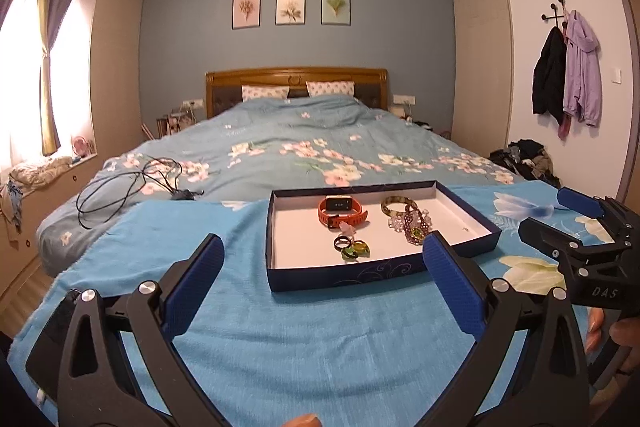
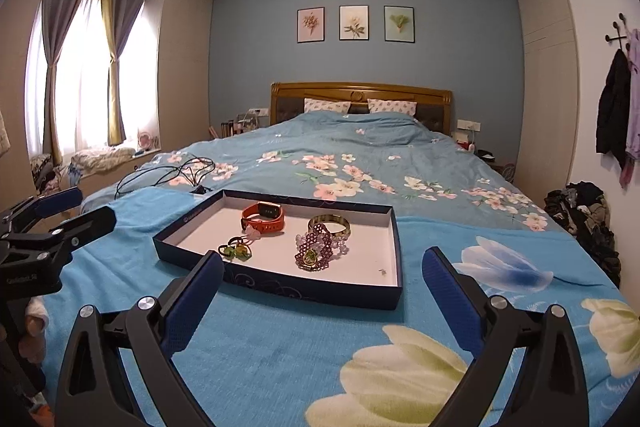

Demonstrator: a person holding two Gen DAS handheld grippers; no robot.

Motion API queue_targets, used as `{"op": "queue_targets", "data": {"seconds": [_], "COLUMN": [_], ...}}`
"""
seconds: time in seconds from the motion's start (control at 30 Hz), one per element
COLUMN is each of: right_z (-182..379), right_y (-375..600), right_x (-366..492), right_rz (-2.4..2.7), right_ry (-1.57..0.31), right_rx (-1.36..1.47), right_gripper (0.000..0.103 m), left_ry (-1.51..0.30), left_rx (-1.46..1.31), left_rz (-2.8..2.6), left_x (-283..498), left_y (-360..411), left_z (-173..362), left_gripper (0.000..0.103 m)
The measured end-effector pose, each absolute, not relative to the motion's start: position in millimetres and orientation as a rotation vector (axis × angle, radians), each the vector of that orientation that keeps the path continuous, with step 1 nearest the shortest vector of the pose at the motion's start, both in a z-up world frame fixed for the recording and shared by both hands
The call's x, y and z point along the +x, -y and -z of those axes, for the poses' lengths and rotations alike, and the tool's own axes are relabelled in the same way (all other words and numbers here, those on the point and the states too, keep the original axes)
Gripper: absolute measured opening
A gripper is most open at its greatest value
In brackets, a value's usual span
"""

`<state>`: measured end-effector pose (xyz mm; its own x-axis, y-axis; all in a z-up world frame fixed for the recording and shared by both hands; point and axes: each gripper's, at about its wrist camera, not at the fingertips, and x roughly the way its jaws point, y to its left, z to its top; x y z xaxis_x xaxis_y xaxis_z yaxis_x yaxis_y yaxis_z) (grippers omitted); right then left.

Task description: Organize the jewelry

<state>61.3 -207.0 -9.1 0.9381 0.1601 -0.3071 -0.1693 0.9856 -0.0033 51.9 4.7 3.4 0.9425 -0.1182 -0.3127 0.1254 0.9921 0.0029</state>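
Both the left gripper (image 1: 320, 255) and the right gripper (image 2: 322, 269) stand fully open and empty, held back from the tray (image 2: 280, 291) on the bed (image 2: 260, 355). The orange watch (image 2: 264, 217), rings (image 2: 236, 251), bangle (image 2: 330, 223) and beaded bracelets (image 2: 316, 251) all lie inside the tray. Judged status: sorting appears complete or between picks; any further pick requires advancing one gripper over a single piece and closing the fingers on it alone.
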Motion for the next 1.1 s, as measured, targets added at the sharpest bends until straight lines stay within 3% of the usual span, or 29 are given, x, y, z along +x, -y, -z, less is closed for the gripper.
{"op": "queue_targets", "data": {"seconds": [1.1], "right_z": [1.1], "right_y": [210.5], "right_x": [20.0], "right_rz": [-0.097], "right_ry": [-0.154], "right_rx": [-0.028], "right_gripper": [0.096], "left_ry": [-0.159], "left_rx": [0.008], "left_rz": [0.076], "left_x": [-11.1], "left_y": [3.3], "left_z": [-19.2], "left_gripper": [0.098]}}
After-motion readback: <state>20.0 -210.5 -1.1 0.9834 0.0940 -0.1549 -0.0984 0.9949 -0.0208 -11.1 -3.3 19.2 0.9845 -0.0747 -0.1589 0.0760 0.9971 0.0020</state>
